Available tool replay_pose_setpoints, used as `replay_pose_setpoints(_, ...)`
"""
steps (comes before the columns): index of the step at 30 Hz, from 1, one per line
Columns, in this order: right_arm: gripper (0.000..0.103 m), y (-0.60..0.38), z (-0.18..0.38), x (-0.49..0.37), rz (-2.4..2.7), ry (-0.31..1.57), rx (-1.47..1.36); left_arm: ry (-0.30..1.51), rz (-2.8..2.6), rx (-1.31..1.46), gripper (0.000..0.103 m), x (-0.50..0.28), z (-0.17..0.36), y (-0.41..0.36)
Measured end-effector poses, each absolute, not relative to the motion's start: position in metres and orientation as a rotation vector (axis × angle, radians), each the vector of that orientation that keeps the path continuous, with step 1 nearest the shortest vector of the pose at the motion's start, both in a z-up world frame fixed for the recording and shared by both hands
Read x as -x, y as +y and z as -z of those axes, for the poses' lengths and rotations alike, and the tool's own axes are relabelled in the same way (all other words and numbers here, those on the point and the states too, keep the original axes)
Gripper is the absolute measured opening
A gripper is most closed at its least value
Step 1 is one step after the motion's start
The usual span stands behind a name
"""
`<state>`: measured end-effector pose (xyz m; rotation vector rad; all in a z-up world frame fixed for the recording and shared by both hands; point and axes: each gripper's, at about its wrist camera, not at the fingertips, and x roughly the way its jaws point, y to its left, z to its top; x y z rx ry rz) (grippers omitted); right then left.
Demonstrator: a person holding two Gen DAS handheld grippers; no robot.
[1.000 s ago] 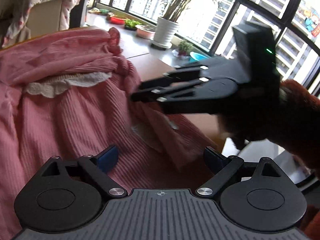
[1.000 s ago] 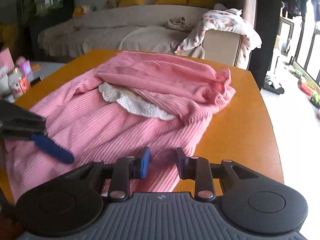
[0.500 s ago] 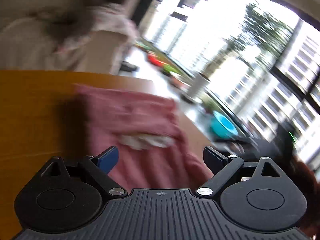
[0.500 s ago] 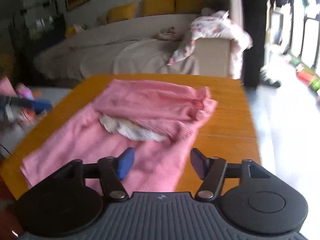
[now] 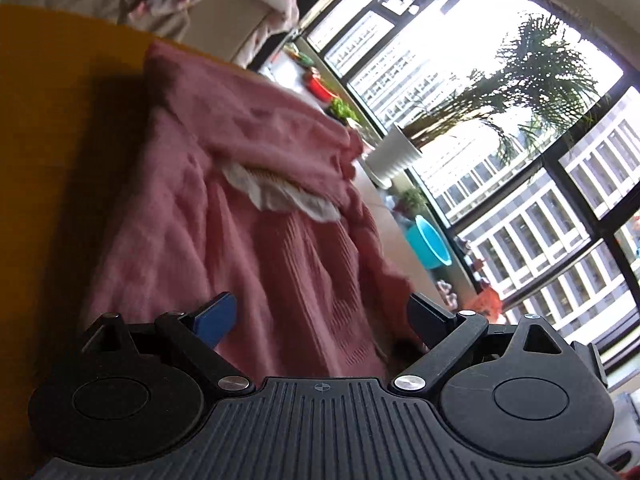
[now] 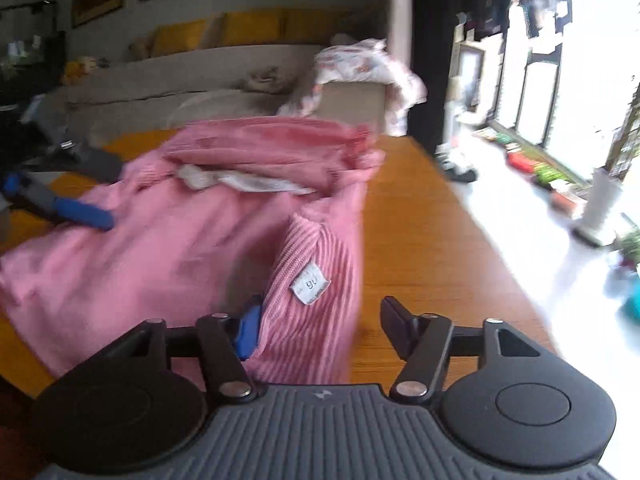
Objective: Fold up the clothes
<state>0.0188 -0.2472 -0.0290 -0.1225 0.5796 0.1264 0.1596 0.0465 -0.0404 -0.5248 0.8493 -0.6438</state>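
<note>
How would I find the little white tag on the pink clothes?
Find the orange wooden table and the pink ribbed garment spread on it. At its near right corner a flap is turned up; the small white tag is sewn there, square and printed, unlike the frilly white lace farther back.

Both tongs point downward with jaws apart: the left tongs [image 5: 320, 316] wide, the right tongs [image 6: 320, 328] having just narrowed slightly.

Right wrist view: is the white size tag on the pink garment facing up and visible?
Yes, the white size tag lies exposed on a turned-over ribbed flap of the pink garment, just ahead of the camera.
</note>
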Motion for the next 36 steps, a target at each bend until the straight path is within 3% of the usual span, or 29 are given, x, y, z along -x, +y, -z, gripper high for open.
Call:
replay_pose_setpoints(4, 0.06, -0.264, 0.03, -0.014, 0.021, 0.525, 0.174, 0.875, 0.685, 0.531, 0.095, -0.154, 0.049, 0.03)
replay_pose_setpoints(11, 0.061, -0.297, 0.024, 0.0, -0.01, 0.52, -0.196, 0.886, 0.711, 0.518, 0.097, -0.151, 0.054, 0.012)
replay_pose_setpoints(15, 0.072, -0.3, 0.032, 0.01, -0.037, 0.522, -0.274, 0.886, 0.713, 0.542, 0.097, -0.148, 0.056, 0.011)
replay_pose_setpoints(18, 0.072, -0.29, 0.039, 0.016, -0.054, 0.511, -0.224, 0.88, 0.72, 0.542, 0.098, -0.146, 0.055, 0.005)
replay_pose_setpoints(19, 0.068, -0.286, 0.039, 0.014, -0.057, 0.504, -0.207, 0.881, 0.718, 0.545, 0.098, -0.146, 0.054, 0.004)
replay_pose_setpoints(21, 0.03, -0.282, 0.04, 0.007, -0.059, 0.5, -0.187, 0.886, 0.716, 0.555, 0.098, -0.146, 0.053, 0.005)
replay_pose_setpoints(23, 0.008, -0.28, 0.032, -0.001, -0.07, 0.48, -0.131, 0.893, 0.717, 0.57, 0.098, -0.146, 0.053, 0.007)
replay_pose_setpoints(27, 0.006, -0.274, 0.006, -0.012, -0.109, 0.412, 0.054, 0.906, 0.72, 0.589, 0.098, -0.144, 0.054, 0.013)
replay_pose_setpoints(30, 0.006, -0.237, -0.005, 0.003, -0.248, 0.35, 0.451, 0.909, 0.719, 0.588, 0.098, -0.144, 0.054, 0.014)
replay_pose_setpoints(36, 0.003, -0.192, 0.048, 0.041, -0.519, 0.391, 1.069, 0.869, 0.707, 0.543, 0.098, -0.151, 0.027, 0.015)
